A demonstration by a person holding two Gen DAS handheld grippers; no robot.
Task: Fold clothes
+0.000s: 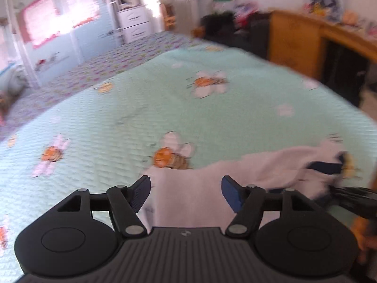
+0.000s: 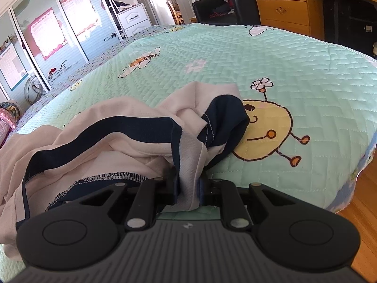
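Observation:
A pale pink garment [image 2: 113, 122] with navy blue trim [image 2: 226, 118] lies crumpled on the green quilted bedspread [image 2: 235, 56]. My right gripper [image 2: 188, 188] is shut on a fold of its pink and navy fabric near the bed's front edge. In the left wrist view the same garment [image 1: 188, 193] spreads out under and ahead of my left gripper [image 1: 186, 191], which hovers open above it with nothing between its fingers. The navy trim [image 1: 327, 167] shows at the far right there, where the right gripper's dark body [image 1: 353, 200] enters the frame.
The bedspread [image 1: 165, 99] carries bee and flower prints, with a purple patterned sheet [image 1: 113, 61] beyond. A wooden dresser [image 2: 282, 7] and black chairs [image 2: 212, 9] stand past the far edge. Wardrobe doors [image 2: 47, 35] line the left wall. Wooden floor [image 2: 362, 200] lies at right.

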